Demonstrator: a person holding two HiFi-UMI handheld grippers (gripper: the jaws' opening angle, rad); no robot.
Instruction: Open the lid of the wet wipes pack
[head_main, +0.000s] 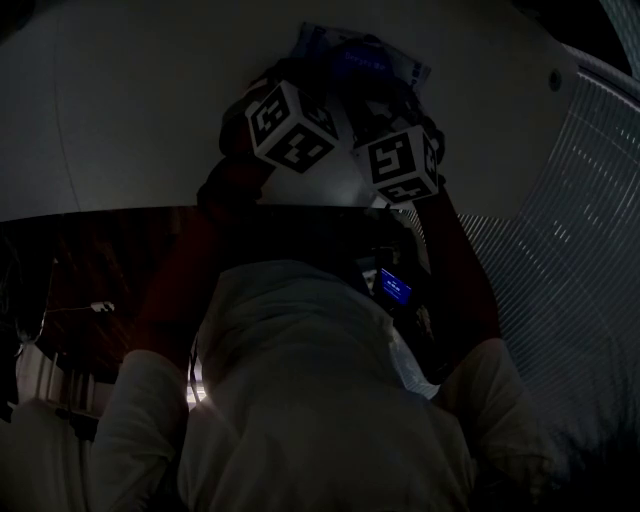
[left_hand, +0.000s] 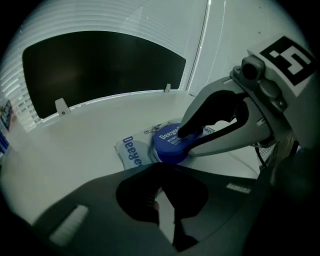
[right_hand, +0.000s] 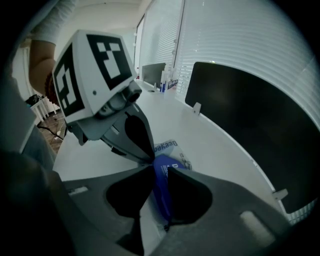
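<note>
The wet wipes pack (left_hand: 131, 152) is white with a round blue lid (left_hand: 167, 145) and lies flat on the white table (left_hand: 75, 135). My right gripper (left_hand: 189, 141) reaches in from the right, one black finger on top of the lid's rim and one grey finger under it. In the right gripper view the blue lid (right_hand: 162, 187) stands edge-on between my right gripper's (right_hand: 161, 169) pads, which are shut on it. My left gripper (left_hand: 160, 172) has its jaws together at the pack's near edge. Its tips (right_hand: 146, 156) rest on the pack (right_hand: 167, 146) beside the lid. The head view is dark; both marker cubes (head_main: 290, 125) (head_main: 400, 165) sit below the pack (head_main: 365, 55).
A black screen (left_hand: 100, 70) stands at the table's far edge in front of white blinds (left_hand: 150, 20). The same screen (right_hand: 250, 125) lies to the right in the right gripper view. Small bottles (right_hand: 165, 82) stand at the table's far end. The person's white sleeves (head_main: 300, 400) fill the lower head view.
</note>
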